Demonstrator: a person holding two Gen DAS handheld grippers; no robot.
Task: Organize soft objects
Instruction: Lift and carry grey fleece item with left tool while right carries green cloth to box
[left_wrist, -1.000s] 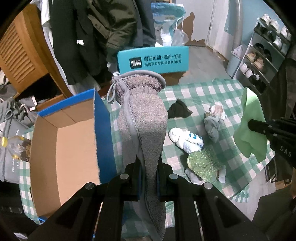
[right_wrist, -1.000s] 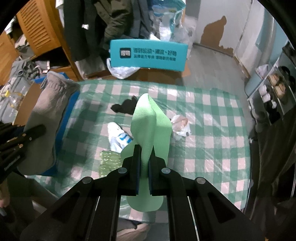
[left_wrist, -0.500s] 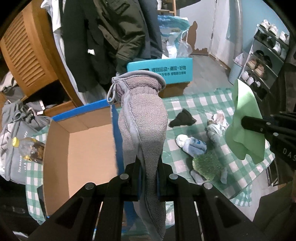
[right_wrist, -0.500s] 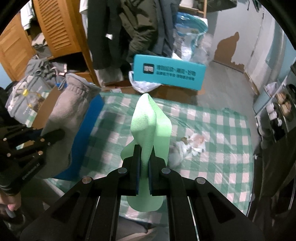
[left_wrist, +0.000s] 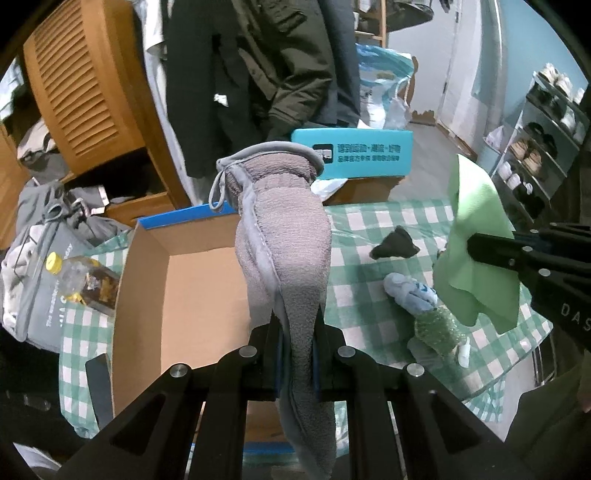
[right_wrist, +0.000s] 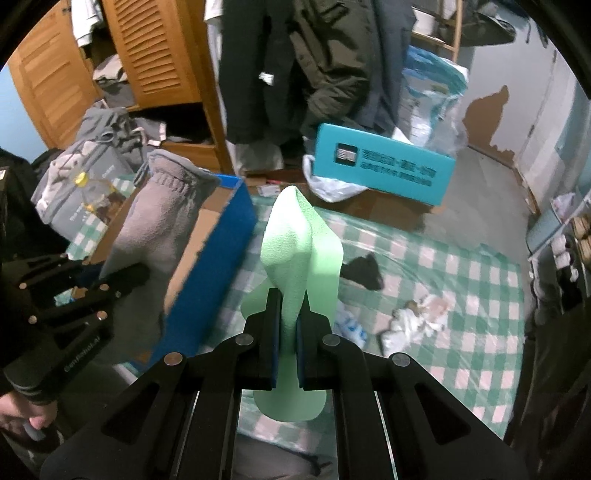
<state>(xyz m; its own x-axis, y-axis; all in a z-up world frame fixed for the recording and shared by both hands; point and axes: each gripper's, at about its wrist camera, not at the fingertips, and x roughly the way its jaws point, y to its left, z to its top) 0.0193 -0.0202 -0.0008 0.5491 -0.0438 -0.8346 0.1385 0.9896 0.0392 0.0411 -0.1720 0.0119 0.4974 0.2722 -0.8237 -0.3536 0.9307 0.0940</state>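
The left gripper (left_wrist: 297, 354) is pinching a grey fleece mitten (left_wrist: 284, 236) between its closed fingers, the ribbed cuff and drawstring standing up above the jaws and the loose end hanging below them. It is hanging over the near side of an open cardboard box (left_wrist: 192, 295) with a blue outside, which is sitting on a table covered with a green-and-white checked cloth (left_wrist: 384, 218).

The right gripper (right_wrist: 286, 332) is clamping a light green cloth (right_wrist: 301, 251) in the same way, its folded peak rising above the closed fingers and its lower edge drooping beneath. It is being held above the checked cloth, just to the right of the box's blue wall.

Lying on the table are a crumpled black sock (left_wrist: 395, 245), a rolled white and blue sock (left_wrist: 408, 290), a fuzzy green item (left_wrist: 436, 326) touching that sock, and a bundle of white fabric (right_wrist: 421, 321). A plastic bottle with a yellow cap (left_wrist: 79, 277) is lying left of the box. Behind the table, a teal box with printed lettering (left_wrist: 364, 157) is standing beneath hanging dark coats (left_wrist: 277, 66).
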